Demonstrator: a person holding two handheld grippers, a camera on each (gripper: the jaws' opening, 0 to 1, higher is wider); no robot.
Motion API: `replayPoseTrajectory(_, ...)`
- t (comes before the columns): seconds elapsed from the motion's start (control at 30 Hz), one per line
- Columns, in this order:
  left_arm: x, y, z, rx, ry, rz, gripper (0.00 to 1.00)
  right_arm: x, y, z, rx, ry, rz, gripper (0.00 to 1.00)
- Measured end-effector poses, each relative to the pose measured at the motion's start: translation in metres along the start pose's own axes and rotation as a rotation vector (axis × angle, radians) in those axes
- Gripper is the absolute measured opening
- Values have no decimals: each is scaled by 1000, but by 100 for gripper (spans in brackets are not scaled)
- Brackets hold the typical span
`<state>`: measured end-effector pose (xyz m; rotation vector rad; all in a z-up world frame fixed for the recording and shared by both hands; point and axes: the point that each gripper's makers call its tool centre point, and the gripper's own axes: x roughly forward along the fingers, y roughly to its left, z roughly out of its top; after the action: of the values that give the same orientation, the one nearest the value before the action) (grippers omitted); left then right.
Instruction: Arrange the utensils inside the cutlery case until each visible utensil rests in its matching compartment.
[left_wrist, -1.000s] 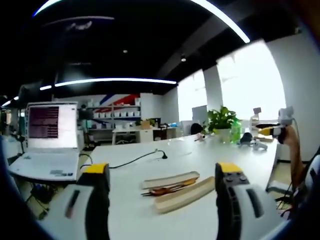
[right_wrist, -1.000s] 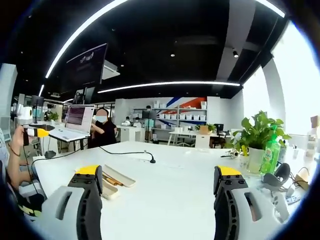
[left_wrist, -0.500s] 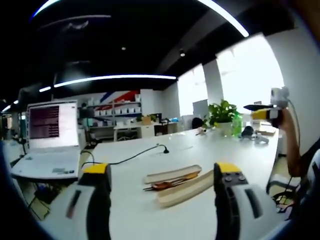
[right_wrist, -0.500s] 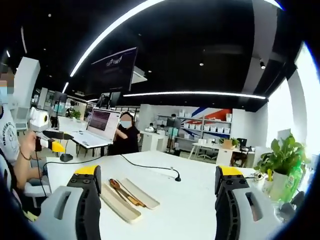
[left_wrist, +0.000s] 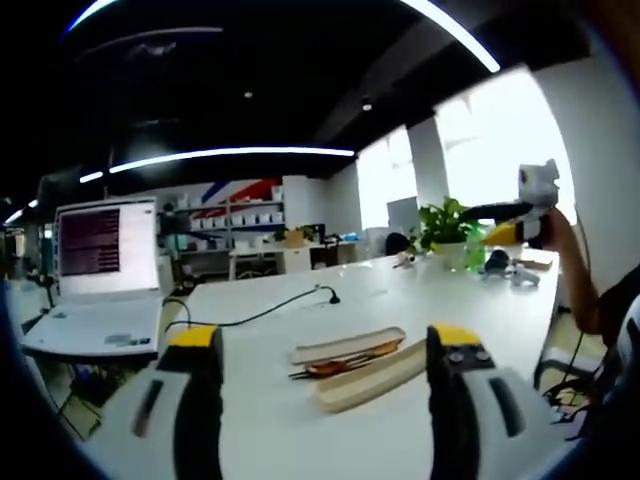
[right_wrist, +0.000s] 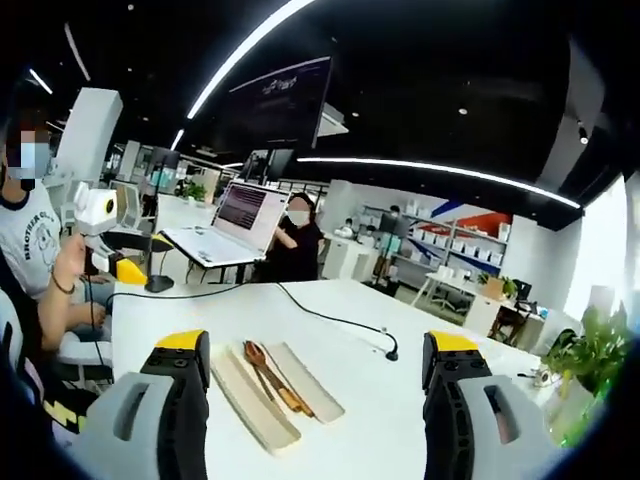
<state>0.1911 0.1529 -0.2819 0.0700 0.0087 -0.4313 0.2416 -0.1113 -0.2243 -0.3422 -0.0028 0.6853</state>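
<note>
The wooden cutlery case lies on the white table as two long light pieces, a thicker tray (left_wrist: 372, 374) (right_wrist: 250, 408) and a thinner flat piece (left_wrist: 346, 345) (right_wrist: 306, 382). Brown wooden utensils (left_wrist: 336, 366) (right_wrist: 270, 375), one of them a spoon, lie between the pieces. My left gripper (left_wrist: 325, 342) hovers before the case, jaws wide apart, holding nothing. My right gripper (right_wrist: 315, 345) is open too and faces the case from the other side. Each gripper also appears in the other's view, held up by a hand: the right gripper (left_wrist: 515, 212) and the left gripper (right_wrist: 104, 238).
An open laptop (left_wrist: 98, 275) (right_wrist: 235, 225) sits at one end of the table (left_wrist: 400, 300) (right_wrist: 370, 420). A black cable with a small stand (left_wrist: 325, 296) (right_wrist: 390, 352) runs behind the case. A potted plant (left_wrist: 445, 228) and small items stand at the far end. A seated person (right_wrist: 295, 240) is behind the laptop.
The right gripper view has swung left, bringing the case toward its centre and the plant to the edge. In the left gripper view the right gripper has risen and drifted left. The case stayed put.
</note>
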Motion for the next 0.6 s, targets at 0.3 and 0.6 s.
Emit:
replayPoseTrajectory(0.3, 3, -6, -2, 10, 16, -29, 86, 34, -4, 7, -10, 29, 36, 89)
replayPoseTrajectory(0.6, 2, 2, -5, 3, 24, -7, 85, 86, 13, -9, -137, 85, 100, 72)
